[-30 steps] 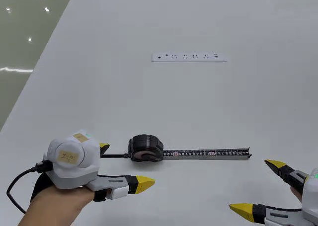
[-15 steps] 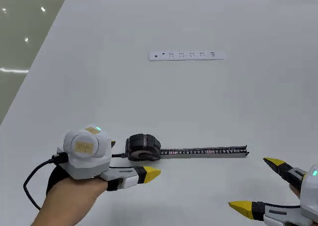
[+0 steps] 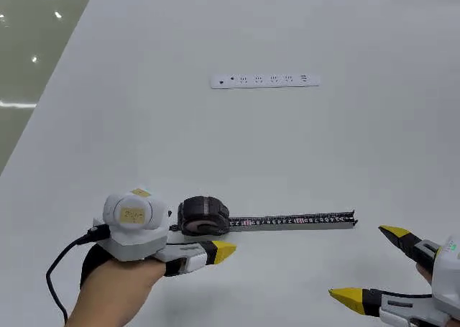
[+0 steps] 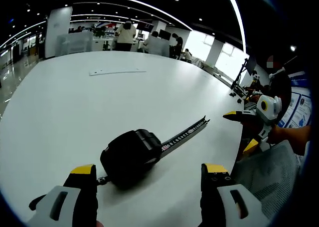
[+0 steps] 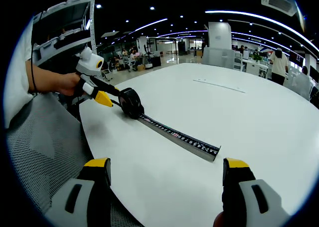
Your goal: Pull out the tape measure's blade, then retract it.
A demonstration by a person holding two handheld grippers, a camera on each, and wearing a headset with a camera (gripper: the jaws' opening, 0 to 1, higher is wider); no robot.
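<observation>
In the head view the tape measure (image 3: 203, 216) is lying near-left on the table (image 3: 215, 140), with its blade (image 3: 295, 220) reaching right. In the left gripper view the left gripper (image 4: 148, 169) is flanking the case (image 4: 130, 156) with released jaws, probably to steady it. In the right gripper view the right gripper (image 5: 166, 162) is gaping, apart from the blade tip.

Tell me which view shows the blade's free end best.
The right gripper view: the blade end lies close, unblocked, between that view's open jaws. The head view shows it small; the left gripper view, far and foreshortened.
</observation>
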